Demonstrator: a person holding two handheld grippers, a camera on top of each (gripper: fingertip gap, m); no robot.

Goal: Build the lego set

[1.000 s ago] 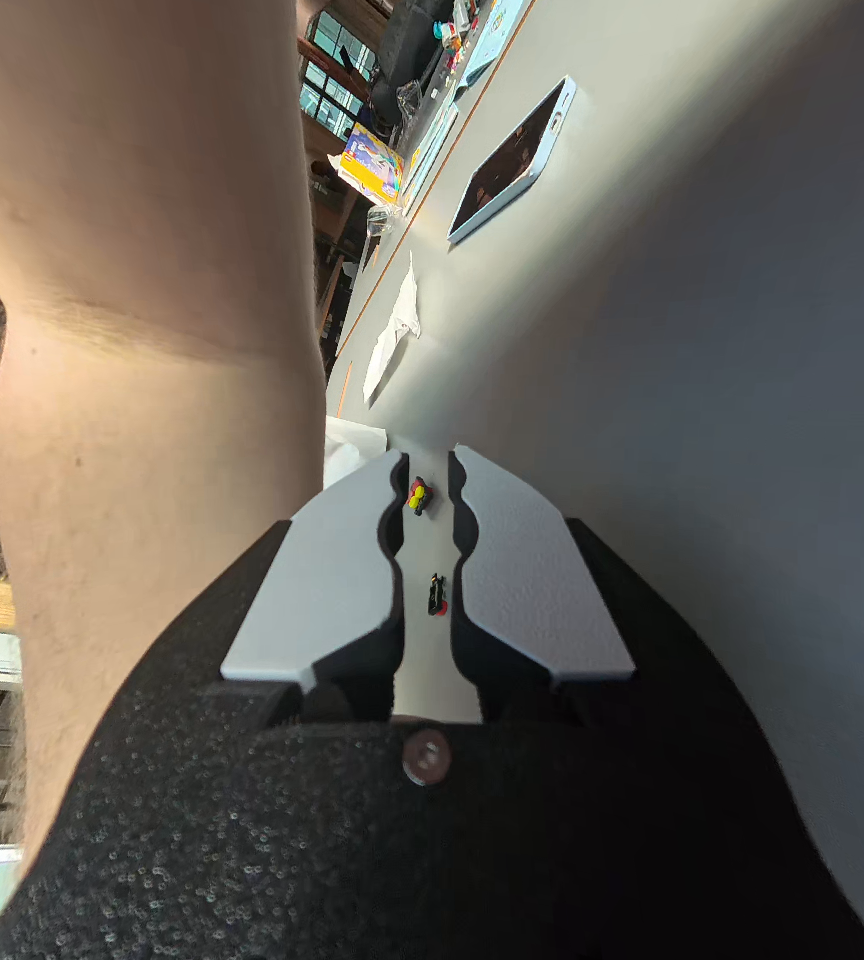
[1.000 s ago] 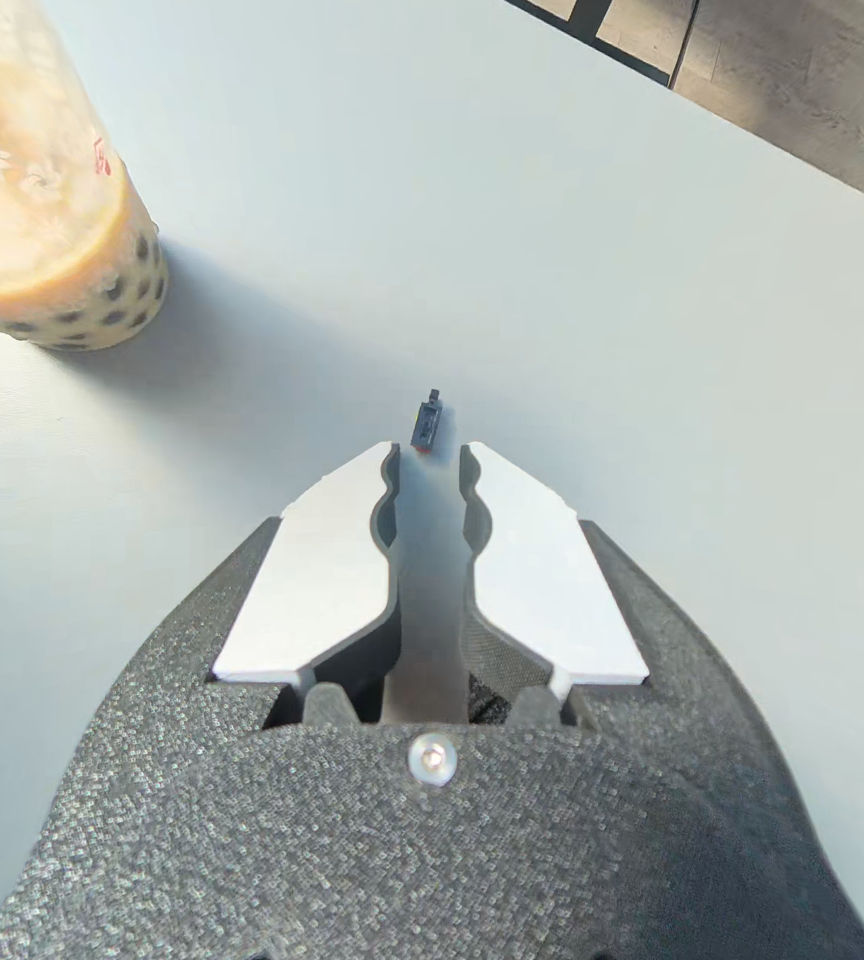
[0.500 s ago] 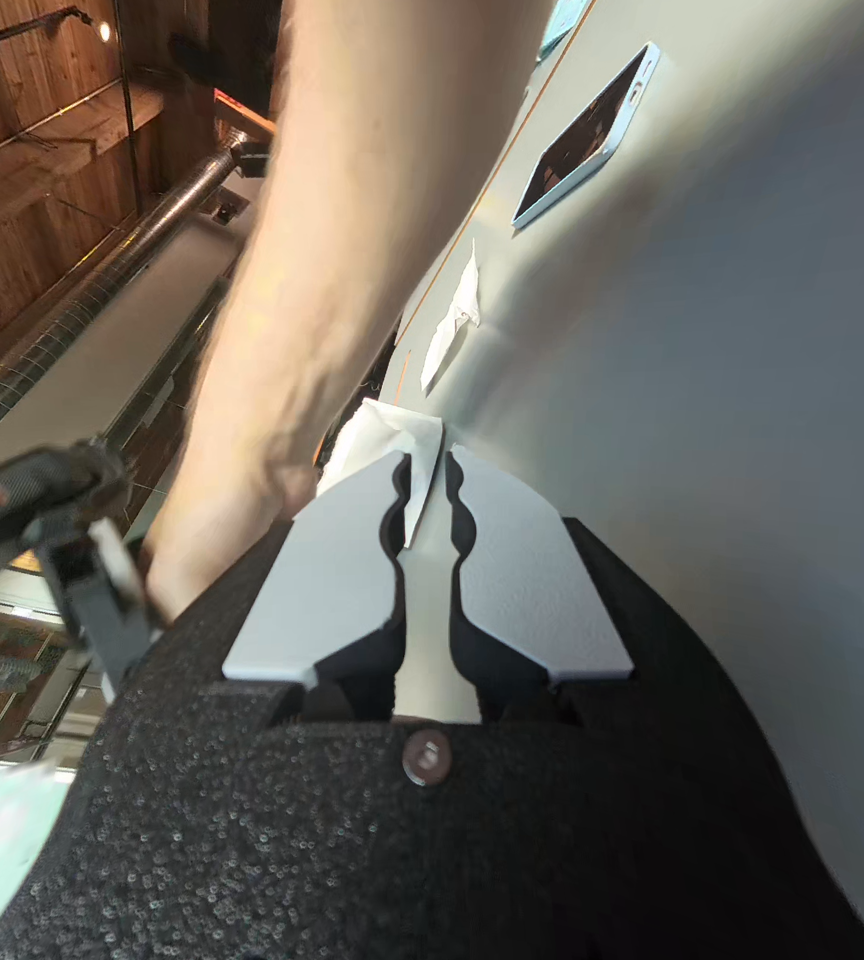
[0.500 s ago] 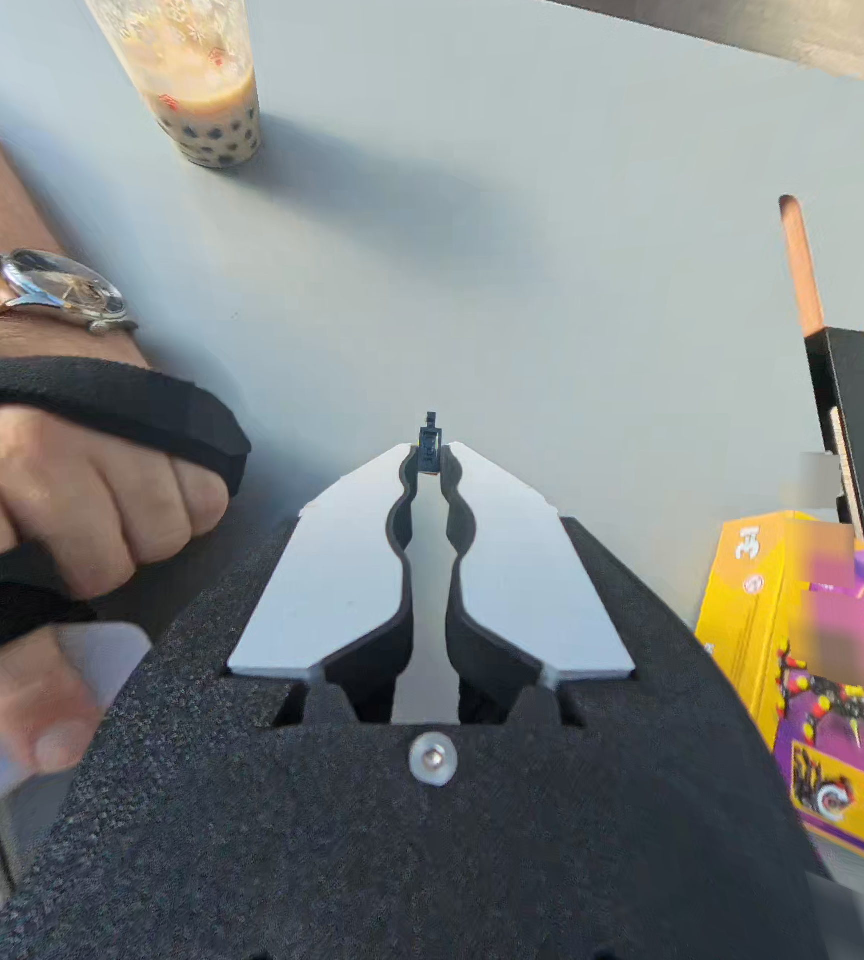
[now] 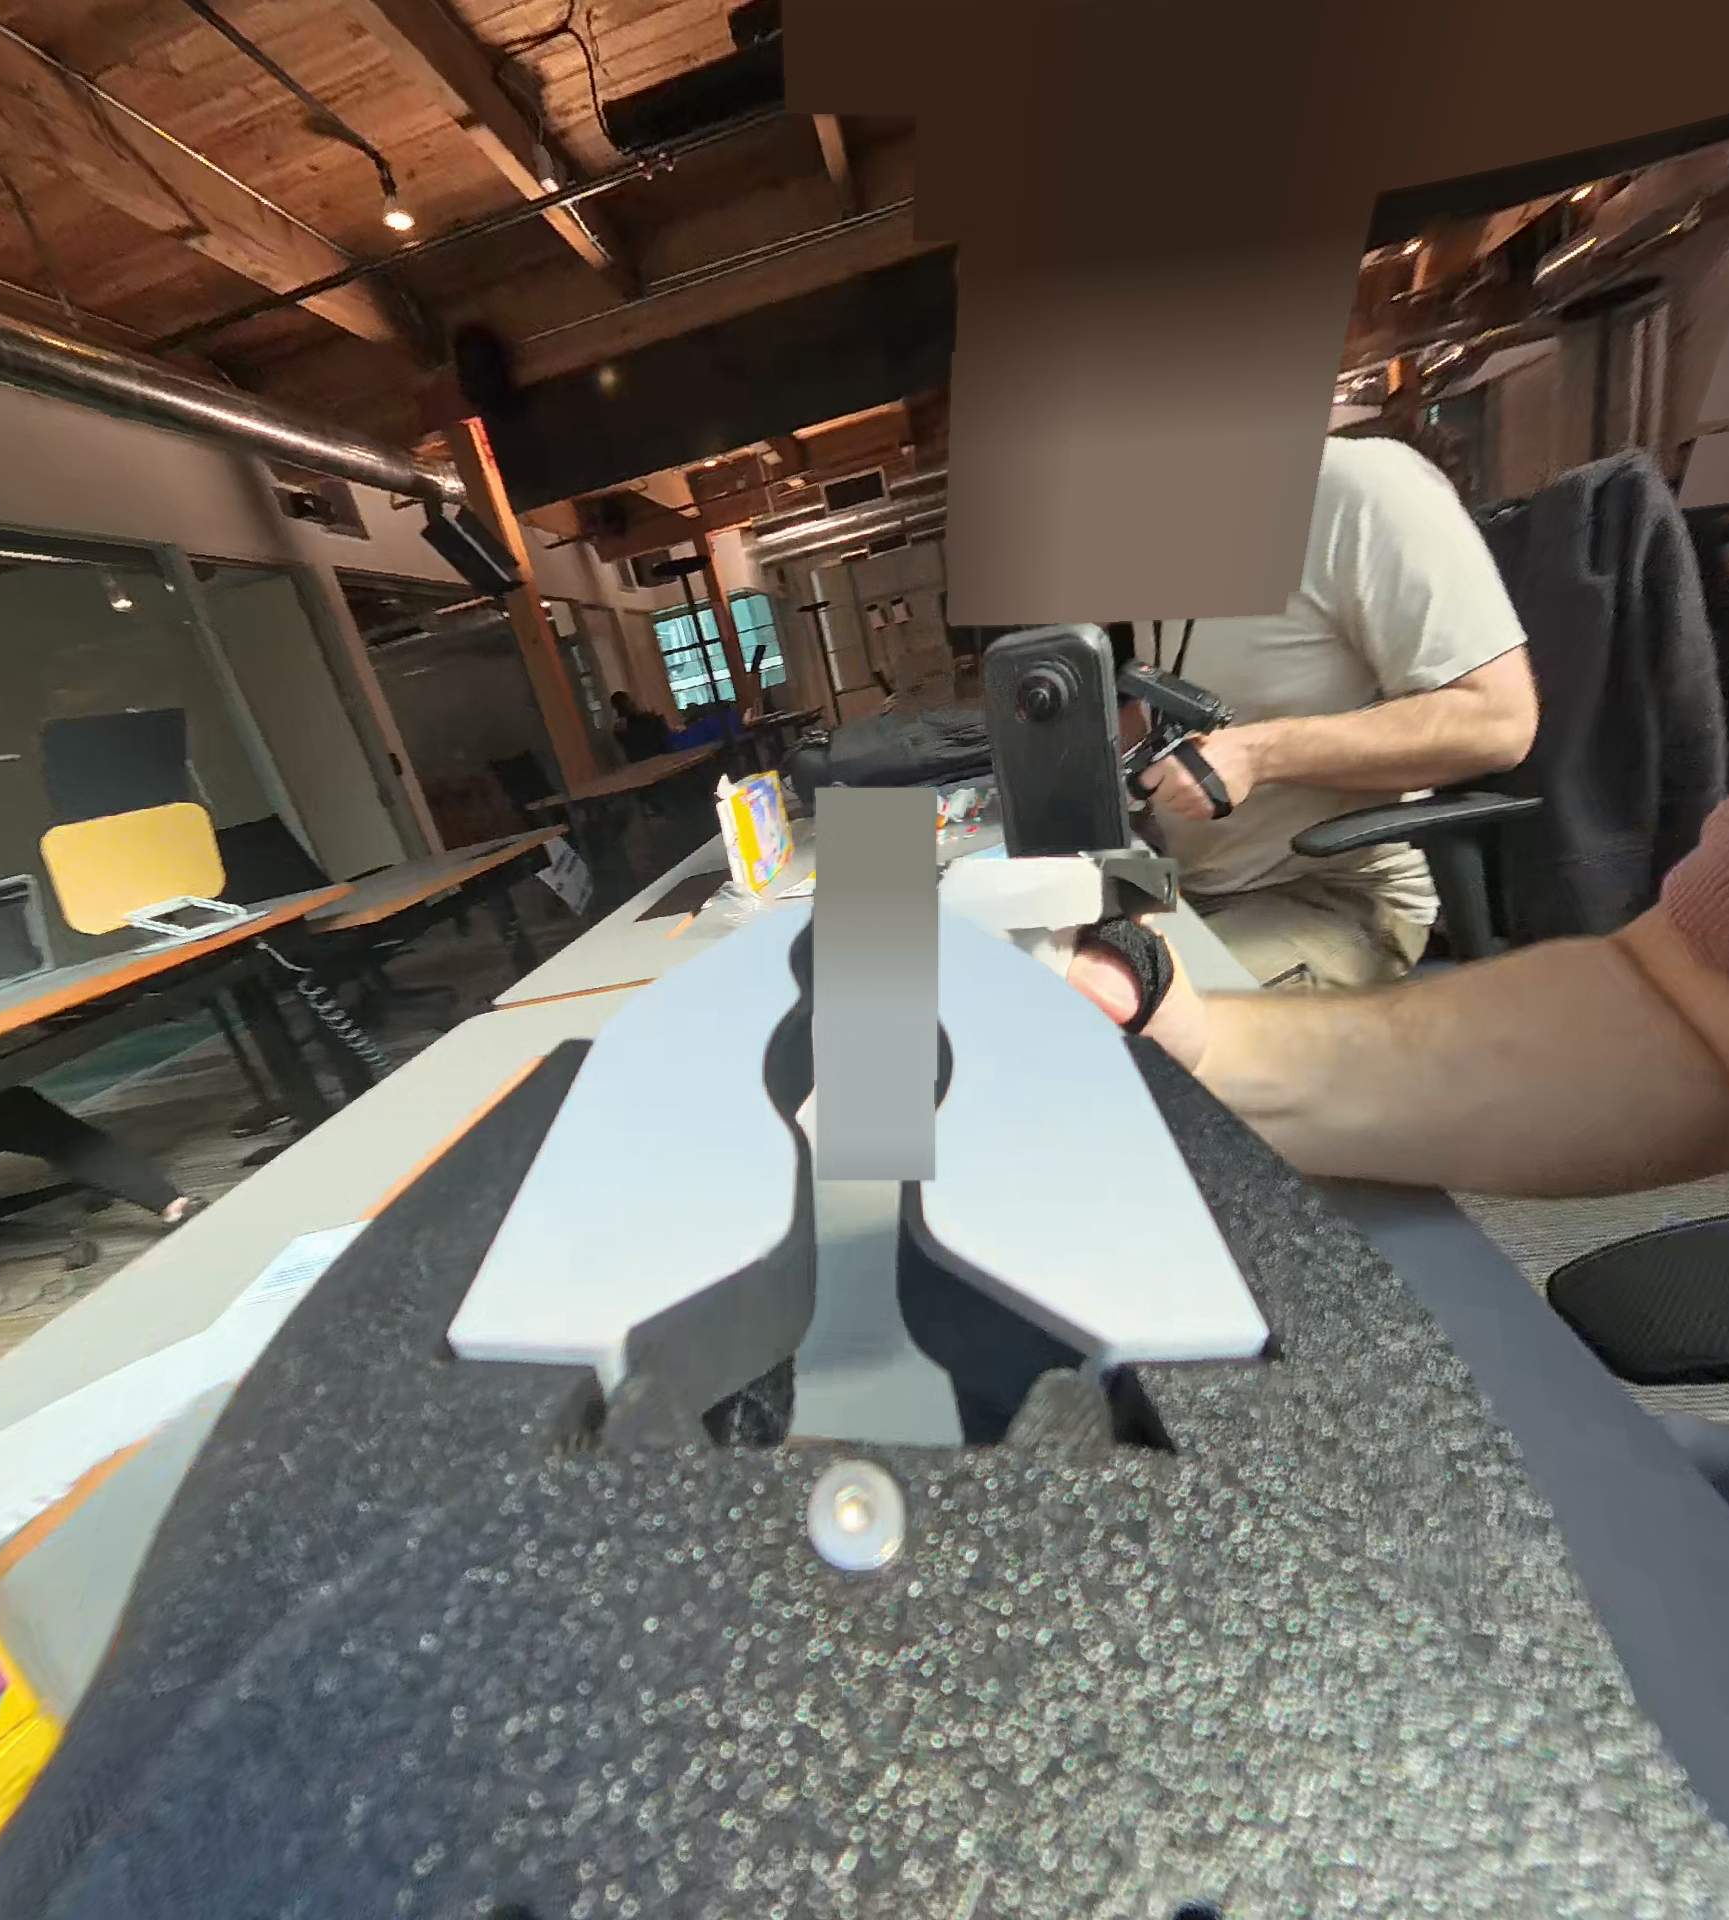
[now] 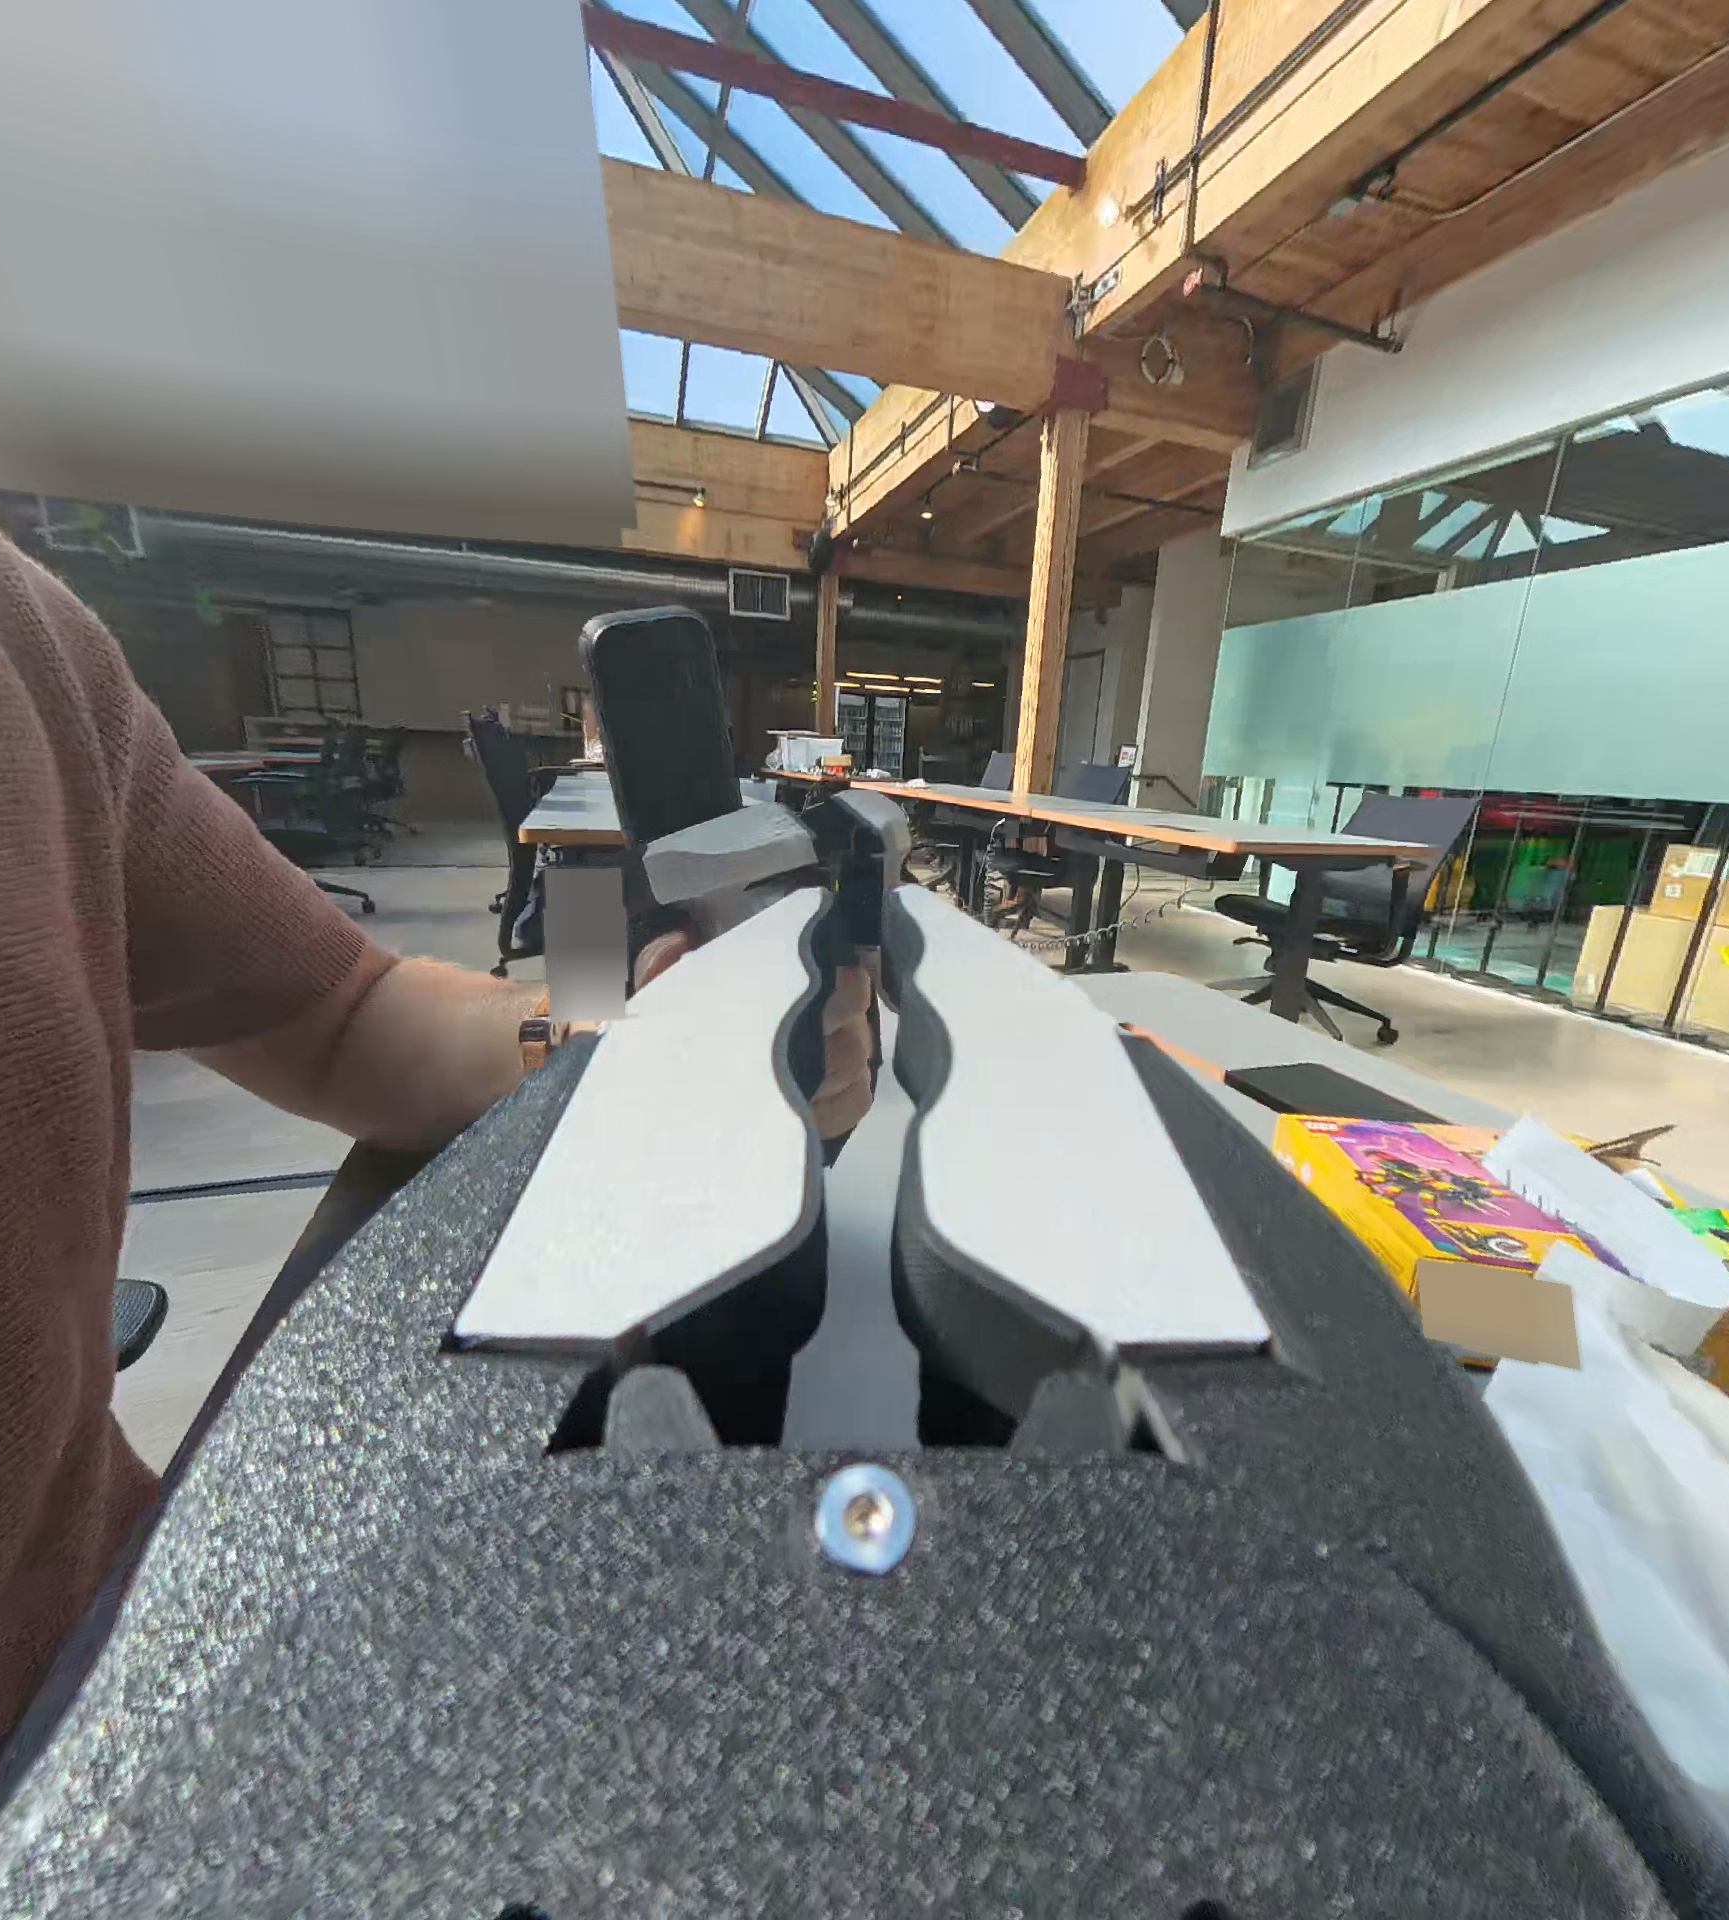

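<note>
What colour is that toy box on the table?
The box is mostly yellow with a purple picture, clearest in the right wrist view.

Seated person in a pale shirt (image 5: 1379, 623), dark office chairs (image 6: 1348, 914), cardboard boxes (image 6: 1670, 935)

Open-plan office — exposed timber ceiling beams (image 5: 164, 156), steel duct (image 5: 164, 400), skylight (image 6: 787, 62) showing blue sky. Wooden post (image 6: 1047, 603); frosted glass partition (image 6: 1514, 686). Long orange-edged desks (image 6: 1151, 821) with black office chairs (image 6: 1348, 914). Pale floor (image 6: 1525, 1060); cardboard boxes (image 6: 1670, 935) at right — daylit.
</note>
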